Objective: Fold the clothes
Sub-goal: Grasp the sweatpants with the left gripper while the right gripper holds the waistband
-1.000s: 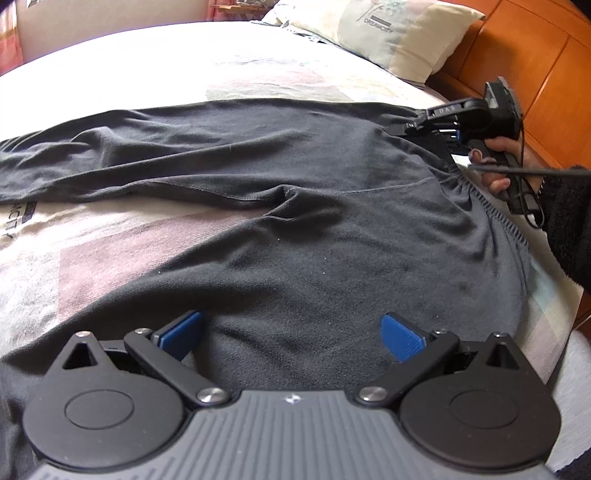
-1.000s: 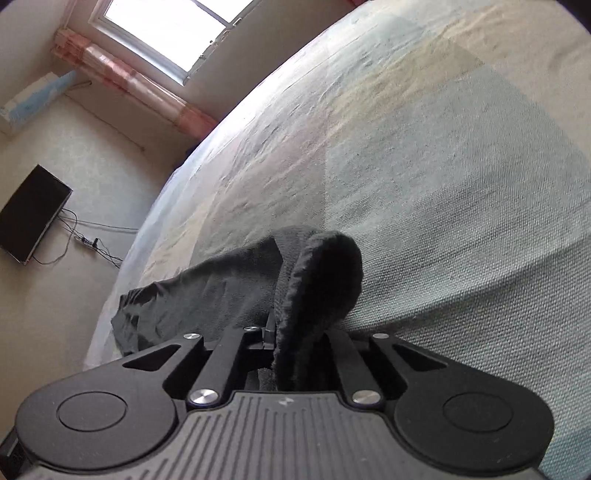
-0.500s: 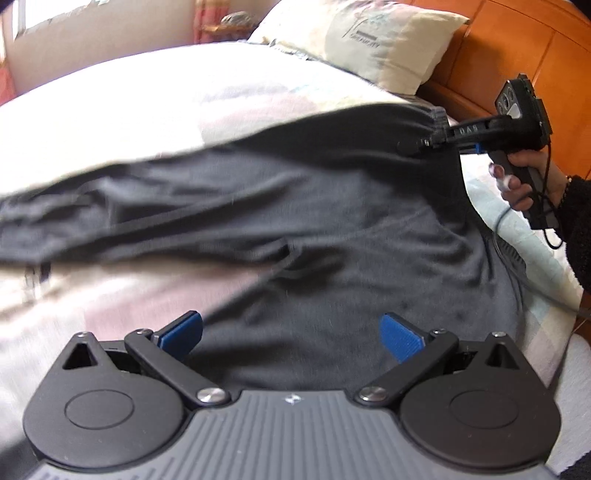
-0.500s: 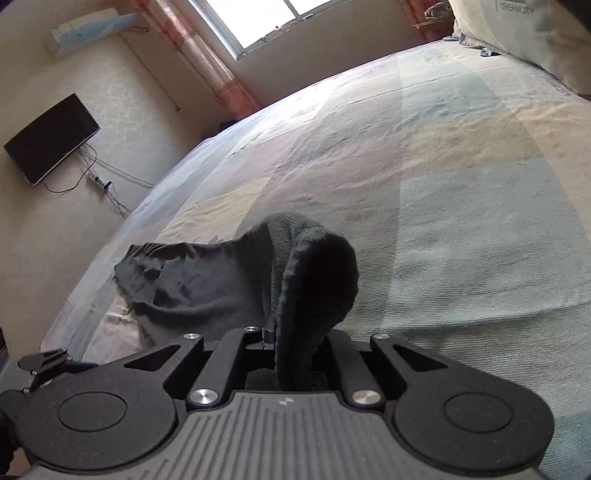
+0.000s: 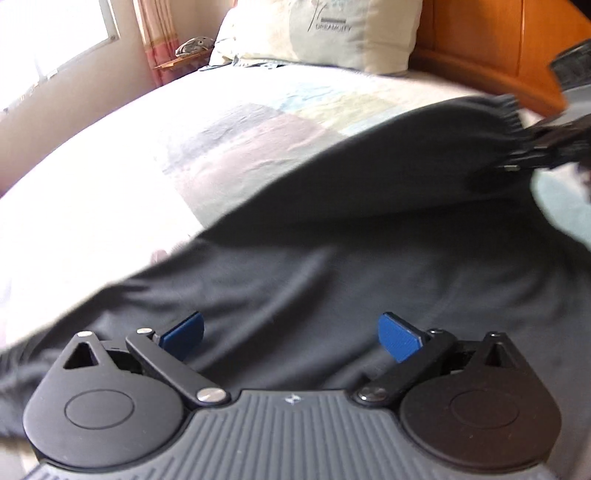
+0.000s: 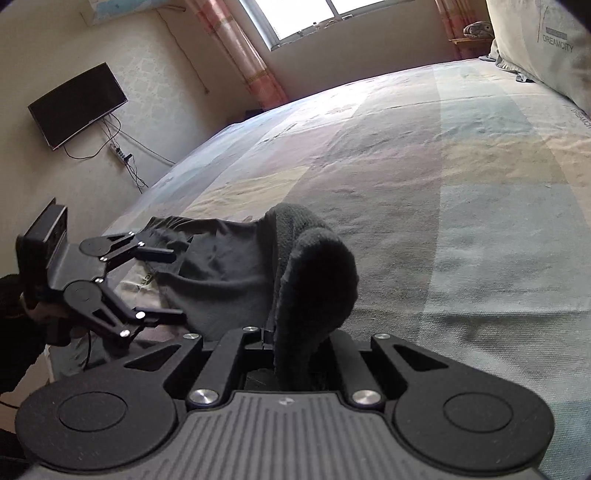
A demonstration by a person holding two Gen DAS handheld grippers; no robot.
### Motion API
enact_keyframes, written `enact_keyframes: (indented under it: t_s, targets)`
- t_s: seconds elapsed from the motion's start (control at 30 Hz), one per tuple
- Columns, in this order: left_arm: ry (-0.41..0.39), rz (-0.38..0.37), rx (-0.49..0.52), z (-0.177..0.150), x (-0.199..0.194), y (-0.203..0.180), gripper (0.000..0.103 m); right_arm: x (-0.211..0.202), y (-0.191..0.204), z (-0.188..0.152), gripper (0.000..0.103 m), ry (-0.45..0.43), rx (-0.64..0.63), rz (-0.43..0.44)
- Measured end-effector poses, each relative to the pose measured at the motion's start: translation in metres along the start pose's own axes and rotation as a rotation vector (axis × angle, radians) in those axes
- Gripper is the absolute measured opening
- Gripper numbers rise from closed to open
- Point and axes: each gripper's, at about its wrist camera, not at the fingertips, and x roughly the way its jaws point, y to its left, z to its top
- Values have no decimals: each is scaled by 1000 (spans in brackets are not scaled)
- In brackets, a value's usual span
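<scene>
Dark grey trousers [image 5: 332,266] lie across the patchwork bed sheet [image 5: 258,129]. My left gripper [image 5: 291,338] hovers just above the cloth, open, its blue pads [image 5: 183,334] wide apart with nothing between them. At the upper right of the left wrist view, my right gripper [image 5: 517,162] is blurred and pulls the gathered waistband up off the bed. In the right wrist view the right gripper [image 6: 275,334] is shut on that thick waistband fold [image 6: 314,273]. The left gripper [image 6: 177,284] appears there at the left, open over the trousers [image 6: 221,266].
A pillow [image 5: 332,33] leans on the wooden headboard [image 5: 480,48] at the far end of the bed. A window and a pink curtain [image 6: 255,66] are behind the bed. A television [image 6: 77,105] hangs on the wall, with cables below it.
The right gripper has lifted the waistband off the bed and carried it over the trousers. The left gripper has tilted up toward the pillow and stays open.
</scene>
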Motion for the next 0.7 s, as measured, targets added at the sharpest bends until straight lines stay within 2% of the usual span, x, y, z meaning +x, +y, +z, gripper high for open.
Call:
enact_keyframes:
  t_s: [0.17,0.27,0.37,0.53,0.63,0.7]
  targets:
    - [3,74,92,8,27,-1,99,-3,11,-6,8,15,-50,-11]
    - [6,112,135,7,40,-3,99,-6,29,-12,8,6,-139,-51]
    - [9,150,179,5,53,-4,100,-5,64,-24,8,28,-350,-119]
    - [-27,145,151,-3,50,1,100,17,113,-69,9,150,-771,-262]
    - [-38,147,167,-4,48,1,100,26,119,-89,9,186,-885,-305]
    - [-43,148,173,-6,48,1,101,25,119,-94,9,166,-916,-333]
